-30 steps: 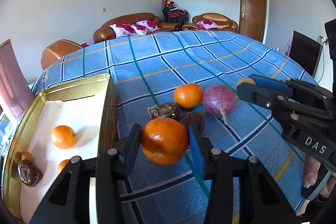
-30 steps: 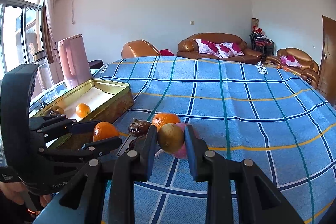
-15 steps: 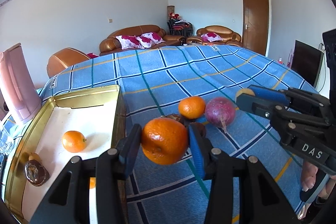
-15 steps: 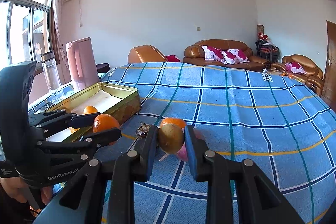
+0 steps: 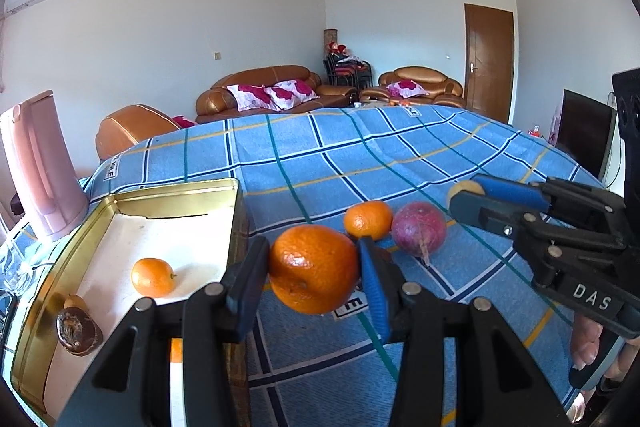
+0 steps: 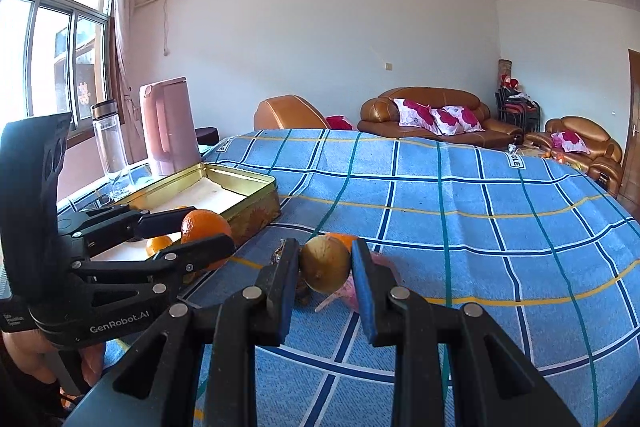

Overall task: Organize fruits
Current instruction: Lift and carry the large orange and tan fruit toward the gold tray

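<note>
L tool (image 5: 314, 269): clamps my orange (image 5: 314, 269); R tool (image 6: 325, 265): clamps brownish fruit (image 6: 325, 265); gold tin (image 5: 168, 195) to left; best lift clear over rim, lower onto bare liner, then release.

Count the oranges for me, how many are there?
4: one in the left claw, one on the blue checked cloth, one in the gold tin, another sliver behind the claw; more may hide.

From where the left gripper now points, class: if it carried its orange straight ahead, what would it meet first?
Probably the smaller orange lying on the blue checked cloth, just beyond the large orange that the left gripper holds. The purple fruit sits beside it. Depth is unclear.
</note>
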Action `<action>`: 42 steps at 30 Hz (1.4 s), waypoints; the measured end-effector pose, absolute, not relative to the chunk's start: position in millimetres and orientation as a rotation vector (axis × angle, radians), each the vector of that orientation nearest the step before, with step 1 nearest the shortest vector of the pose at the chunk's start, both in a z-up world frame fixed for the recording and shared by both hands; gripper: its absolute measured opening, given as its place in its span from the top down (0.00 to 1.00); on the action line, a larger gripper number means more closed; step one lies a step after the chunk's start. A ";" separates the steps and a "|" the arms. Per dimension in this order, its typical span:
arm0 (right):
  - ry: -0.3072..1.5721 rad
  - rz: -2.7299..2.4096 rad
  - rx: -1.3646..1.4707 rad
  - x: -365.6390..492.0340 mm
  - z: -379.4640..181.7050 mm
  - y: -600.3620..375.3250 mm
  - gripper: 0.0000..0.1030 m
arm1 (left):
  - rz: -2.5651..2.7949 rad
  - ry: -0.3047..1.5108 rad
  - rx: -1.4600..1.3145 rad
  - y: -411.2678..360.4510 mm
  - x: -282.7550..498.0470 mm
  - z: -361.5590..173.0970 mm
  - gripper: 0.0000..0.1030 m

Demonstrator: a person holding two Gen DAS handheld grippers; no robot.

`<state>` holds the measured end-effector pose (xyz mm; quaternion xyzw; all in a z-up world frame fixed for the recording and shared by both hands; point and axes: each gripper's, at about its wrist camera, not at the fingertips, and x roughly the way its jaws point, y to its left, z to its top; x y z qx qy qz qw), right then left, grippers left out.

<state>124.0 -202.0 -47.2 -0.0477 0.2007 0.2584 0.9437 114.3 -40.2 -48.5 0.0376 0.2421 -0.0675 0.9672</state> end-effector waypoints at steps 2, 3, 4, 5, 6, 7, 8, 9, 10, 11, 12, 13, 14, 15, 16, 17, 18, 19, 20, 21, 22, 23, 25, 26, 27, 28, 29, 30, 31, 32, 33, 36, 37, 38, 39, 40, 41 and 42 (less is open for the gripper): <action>0.401 0.529 -0.099 122.9 -46.4 -201.8 0.73 | -0.132 0.481 0.076 -39.9 112.8 -47.7 0.55; 0.398 0.530 -0.100 122.5 -46.7 -202.1 0.73 | -0.131 0.478 0.076 -39.7 112.2 -47.4 0.55; 0.395 0.530 -0.100 122.3 -46.3 -202.3 0.73 | -0.130 0.475 0.076 -39.7 111.6 -47.1 0.55; 0.392 0.531 -0.100 121.9 -46.1 -202.4 0.73 | -0.127 0.470 0.075 -39.2 110.9 -46.7 0.55; 0.389 0.531 -0.100 121.5 -45.8 -202.5 0.73 | -0.126 0.466 0.073 -39.0 110.0 -46.2 0.55; 0.386 0.532 -0.099 121.1 -45.8 -202.8 0.73 | -0.126 0.463 0.072 -38.7 109.3 -45.9 0.55; 0.383 0.534 -0.099 119.8 -46.2 -203.4 0.73 | -0.126 0.460 0.071 -38.6 108.7 -45.6 0.55; 0.380 0.534 -0.100 119.0 -46.0 -203.5 0.73 | -0.123 0.456 0.071 -38.3 107.8 -45.2 0.55; 0.376 0.534 -0.101 118.3 -45.9 -203.7 0.73 | -0.120 0.451 0.070 -38.1 106.7 -45.0 0.55; 0.371 0.535 -0.101 117.4 -45.7 -204.2 0.73 | -0.119 0.446 0.069 -37.6 105.7 -44.6 0.55; 0.366 0.537 -0.102 116.8 -45.1 -204.2 0.73 | -0.118 0.441 0.068 -37.4 104.6 -44.2 0.55; 0.361 0.538 -0.103 115.9 -44.6 -204.1 0.73 | -0.117 0.436 0.067 -37.2 103.5 -43.7 0.55; 0.357 0.539 -0.104 115.0 -44.2 -203.9 0.73 | -0.116 0.433 0.066 -37.3 103.4 -43.4 0.55; 0.354 0.539 -0.105 114.4 -44.0 -203.6 0.73 | -0.116 0.431 0.067 -37.1 102.9 -43.1 0.55; 0.351 0.539 -0.106 113.5 -43.9 -204.0 0.73 | -0.115 0.429 0.067 -37.1 102.4 -43.0 0.55; 0.349 0.540 -0.107 112.9 -43.8 -204.0 0.73 | -0.115 0.427 0.067 -37.6 102.4 -42.7 0.55; 0.347 0.540 -0.107 112.6 -43.6 -203.9 0.73 | -0.113 0.423 0.067 -37.5 101.9 -42.3 0.55; 0.346 0.541 -0.107 112.3 -43.5 -203.9 0.73 | -0.112 0.420 0.068 -37.5 101.2 -42.0 0.55; 0.344 0.542 -0.108 112.0 -43.5 -203.8 0.73 | -0.111 0.416 0.068 -37.5 100.4 -41.8 0.55; 0.341 0.542 -0.108 111.4 -43.3 -203.8 0.73 | -0.109 0.411 0.068 -37.2 99.8 -41.7 0.55; 0.338 0.543 -0.108 110.8 -43.6 -204.6 0.73 | -0.108 0.405 0.067 -36.9 98.9 -41.4 0.55; 0.335 0.545 -0.108 110.2 -43.4 -204.5 0.73 | -0.107 0.401 0.066 -36.1 98.1 -41.2 0.55; 0.332 0.547 -0.110 109.7 -43.0 -203.9 0.73 | -0.106 0.393 0.064 -35.5 96.8 -40.8 0.55; 0.330 0.548 -0.111 109.6 -42.9 -203.7 0.73 | -0.107 0.389 0.064 -35.3 96.2 -40.5 0.55; 0.328 0.549 -0.111 109.5 -42.5 -203.6 0.73 | -0.107 0.386 0.063 -35.1 95.7 -40.3 0.55; 0.327 0.550 -0.112 109.6 -42.4 -203.5 0.73 | -0.106 0.382 0.063 -34.9 95.2 -40.1 0.55; 0.324 0.550 -0.112 109.4 -42.3 -203.6 0.73 | -0.105 0.379 0.064 -35.2 94.7 -39.6 0.55; 0.322 0.550 -0.111 108.7 -41.9 -203.6 0.73 | -0.104 0.376 0.063 -35.0 94.2 -39.4 0.55; 0.318 0.551 -0.111 108.0 -41.8 -203.9 0.73 | -0.102 0.372 0.063 -35.2 93.2 -39.3 0.55; 0.314 0.553 -0.111 107.0 -41.5 -203.9 0.73 | -0.101 0.367 0.062 -34.9 92.6 -38.9 0.55; 0.310 0.555 -0.111 105.9 -41.4 -204.2 0.73 | -0.099 0.363 0.061 -34.9 91.7 -38.7 0.55; 0.299 0.556 -0.114 103.4 -40.7 -205.0 0.73 | -0.096 0.354 0.058 -34.4 90.4 -38.4 0.55; 0.296 0.556 -0.115 103.1 -40.5 -204.7 0.73 | -0.094 0.351 0.057 -34.0 89.8 -38.2 0.55; 0.293 0.556 -0.115 102.7 -40.2 -204.7 0.73 | -0.094 0.348 0.057 -33.8 89.3 -38.2 0.55; 0.291 0.557 -0.116 102.2 -40.0 -204.9 0.73 | -0.095 0.346 0.058 -34.2 88.8 -37.9 0.55; 0.288 0.558 -0.116 101.9 -39.9 -204.9 0.73 | -0.093 0.342 0.058 -34.4 88.2 -37.7 0.55; 0.286 0.558 -0.117 101.6 -39.7 -205.2 0.73 | -0.091 0.336 0.058 -34.2 87.3 -37.1 0.55; 0.285 0.559 -0.117 101.2 -39.6 -205.1 0.73 | -0.091 0.331 0.058 -34.4 86.5 -36.8 0.55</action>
